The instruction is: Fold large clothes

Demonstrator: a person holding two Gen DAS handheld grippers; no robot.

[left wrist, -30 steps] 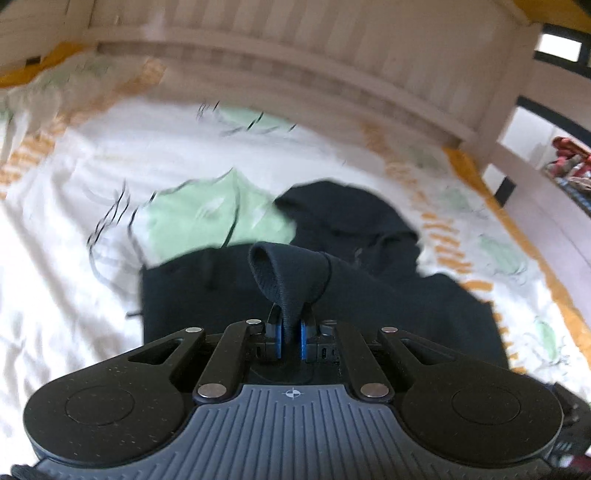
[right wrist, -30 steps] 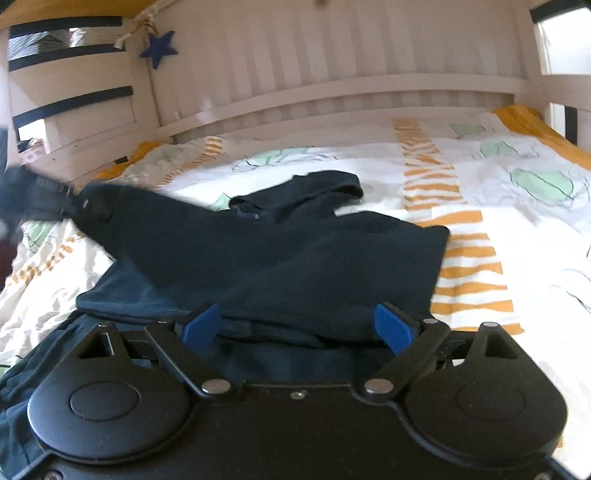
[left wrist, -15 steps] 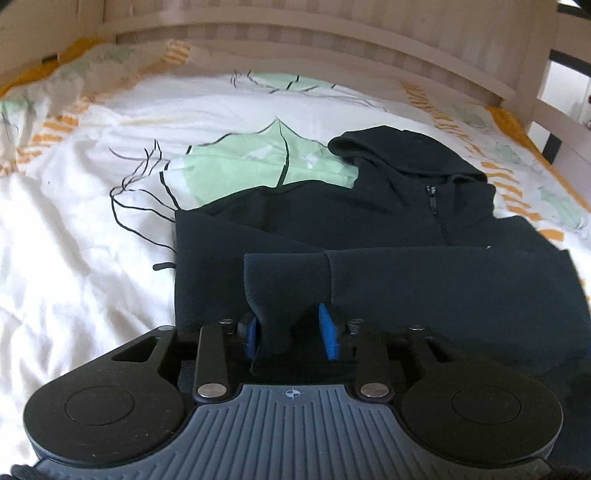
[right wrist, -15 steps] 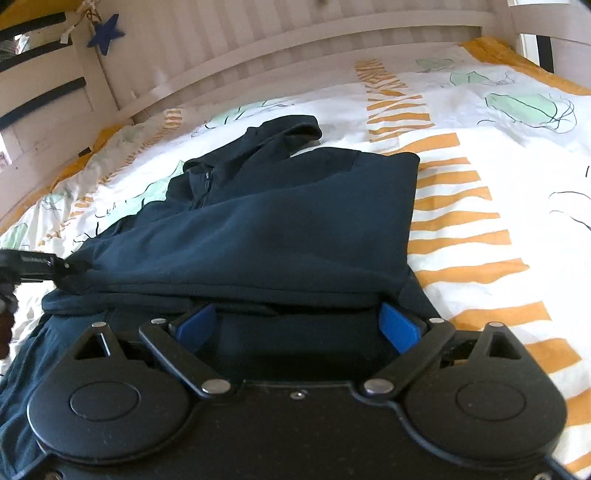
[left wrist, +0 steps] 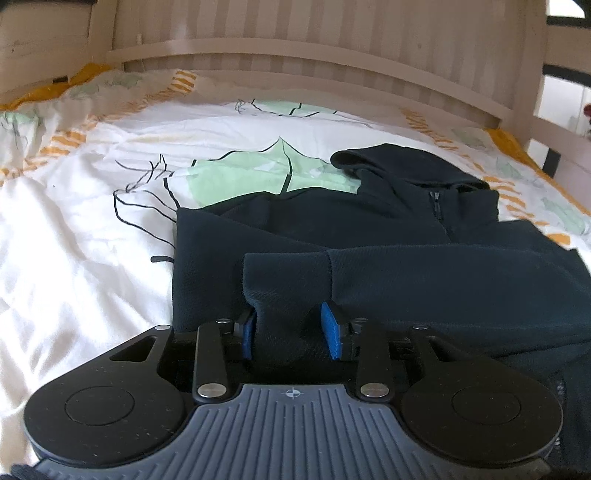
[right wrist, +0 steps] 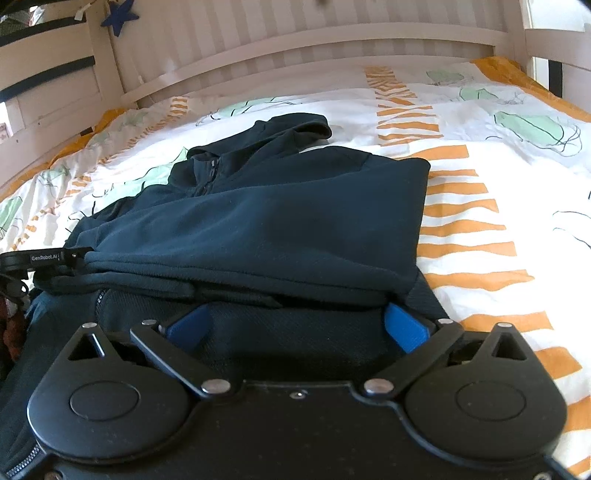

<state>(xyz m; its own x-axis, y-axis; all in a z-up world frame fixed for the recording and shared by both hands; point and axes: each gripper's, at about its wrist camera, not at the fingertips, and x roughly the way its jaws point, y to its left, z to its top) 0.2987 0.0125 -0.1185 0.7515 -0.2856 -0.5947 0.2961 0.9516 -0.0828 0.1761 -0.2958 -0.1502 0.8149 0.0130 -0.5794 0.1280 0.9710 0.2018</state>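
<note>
A dark navy zip hoodie (left wrist: 406, 229) lies flat on the bed, its hood (left wrist: 399, 162) pointing toward the headboard. One sleeve (left wrist: 461, 273) is folded across the chest. Its cuff (left wrist: 284, 273) lies loosely between the blue pads of my left gripper (left wrist: 290, 332), which stands partly open and does not squeeze it. In the right wrist view the hoodie (right wrist: 277, 206) fills the middle. My right gripper (right wrist: 295, 325) sits low over the hoodie's lower part. Its jaws are opening wide, with cloth lying between them but not pinched. The left gripper's tip (right wrist: 40, 257) shows at the sleeve end.
The bed has a white quilt (left wrist: 92, 240) with green leaf prints and orange stripes (right wrist: 469, 221). A pale slatted wooden headboard (left wrist: 332, 48) runs along the far side, with a rail post (left wrist: 532, 74) at the right. A blue star (right wrist: 118, 16) hangs on the frame.
My left gripper came down with the raised cuff, laid the sleeve across the hoodie and opened off it. The right gripper's jaws spread a little wider.
</note>
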